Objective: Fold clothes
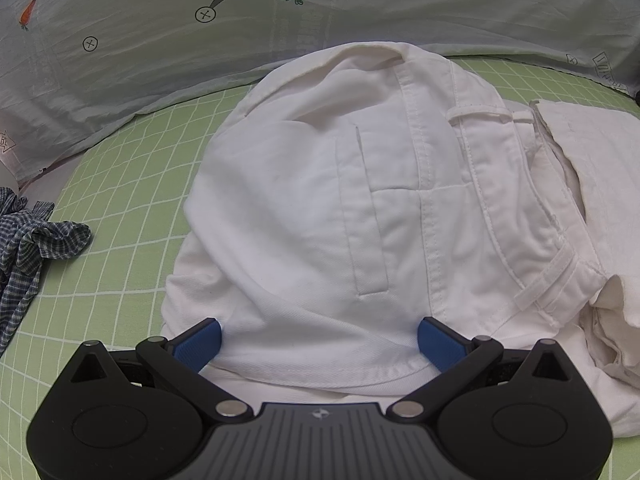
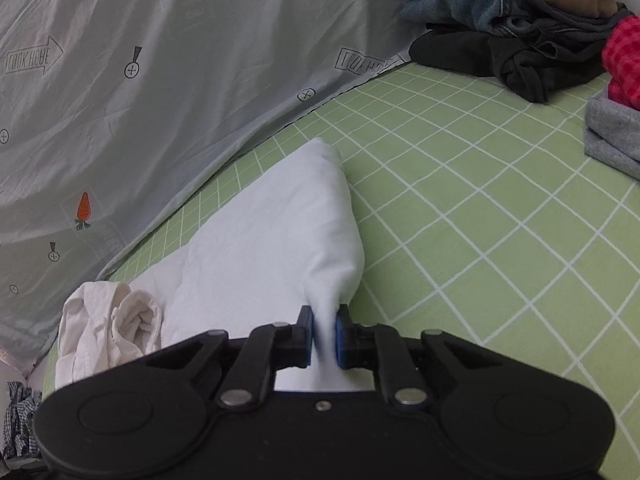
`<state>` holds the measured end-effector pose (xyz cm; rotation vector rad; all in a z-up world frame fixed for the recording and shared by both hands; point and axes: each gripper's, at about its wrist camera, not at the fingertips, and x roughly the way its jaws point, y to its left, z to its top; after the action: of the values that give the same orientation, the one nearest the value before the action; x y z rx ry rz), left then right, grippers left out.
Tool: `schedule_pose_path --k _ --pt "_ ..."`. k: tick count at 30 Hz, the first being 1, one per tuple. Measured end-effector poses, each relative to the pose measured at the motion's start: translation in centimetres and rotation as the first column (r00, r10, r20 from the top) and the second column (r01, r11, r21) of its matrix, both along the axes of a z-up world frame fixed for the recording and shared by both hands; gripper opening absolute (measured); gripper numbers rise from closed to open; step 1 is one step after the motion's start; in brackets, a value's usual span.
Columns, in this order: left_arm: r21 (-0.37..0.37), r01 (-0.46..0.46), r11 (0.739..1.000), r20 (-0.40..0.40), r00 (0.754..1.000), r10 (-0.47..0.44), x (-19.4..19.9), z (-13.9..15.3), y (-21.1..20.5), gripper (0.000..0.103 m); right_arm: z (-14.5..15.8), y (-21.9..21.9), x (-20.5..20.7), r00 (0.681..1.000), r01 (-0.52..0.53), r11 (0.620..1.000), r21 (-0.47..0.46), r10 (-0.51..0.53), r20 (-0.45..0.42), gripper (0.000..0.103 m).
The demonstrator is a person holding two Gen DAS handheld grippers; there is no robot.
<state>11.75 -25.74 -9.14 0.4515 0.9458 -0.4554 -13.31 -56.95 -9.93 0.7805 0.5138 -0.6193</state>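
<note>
White trousers (image 1: 360, 200) lie on the green checked sheet (image 1: 120, 216), seat and back pocket up, waistband with belt loops to the right. My left gripper (image 1: 319, 340) is open, its blue pads either side of the garment's near hem, holding nothing. In the right wrist view my right gripper (image 2: 324, 336) is shut on a fold of the white trousers (image 2: 272, 240), which rises as a peaked ridge ahead of the jaws. A pulled-out white pocket lining (image 2: 108, 328) bunches at the left.
A pale quilt with carrot prints (image 1: 160, 40) lies along the far side, also in the right wrist view (image 2: 140, 100). A blue checked shirt (image 1: 28, 248) lies at left. A pile of dark clothes (image 2: 520, 32), a red checked garment (image 2: 624, 64) and a grey garment (image 2: 612, 136) sit at far right.
</note>
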Motion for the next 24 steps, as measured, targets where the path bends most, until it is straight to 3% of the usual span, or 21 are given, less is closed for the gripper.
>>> schedule_pose_path --k 4,6,9,12,20,24 --pt "0.023 0.036 0.999 -0.048 0.998 -0.035 0.9 1.1 0.2 0.103 3.3 2.1 1.2 0.995 -0.034 0.999 -0.02 0.036 0.095 0.008" --pt "0.021 0.022 1.0 -0.003 1.0 -0.022 1.2 2.8 1.0 0.103 5.0 3.2 1.9 0.988 -0.051 0.998 -0.031 0.055 0.141 0.007" --pt "-0.037 0.006 0.999 0.033 0.999 -0.005 2.3 5.3 3.1 0.103 6.8 5.2 3.4 0.977 -0.076 0.996 -0.042 0.083 0.194 0.007" --pt "-0.09 -0.043 0.995 0.019 0.999 0.045 4.1 6.4 5.5 0.103 7.8 7.6 5.7 0.969 -0.102 0.994 -0.043 0.109 0.222 0.007" --pt "-0.104 -0.095 0.99 -0.012 0.995 0.094 7.7 5.4 12.0 0.103 9.8 12.9 14.4 0.93 -0.204 0.976 0.081 0.167 0.328 0.008" --pt "-0.115 -0.141 0.983 -0.057 0.989 0.135 9.6 4.3 14.9 0.103 7.8 15.9 21.0 0.934 -0.289 0.95 0.115 0.254 0.251 0.008"
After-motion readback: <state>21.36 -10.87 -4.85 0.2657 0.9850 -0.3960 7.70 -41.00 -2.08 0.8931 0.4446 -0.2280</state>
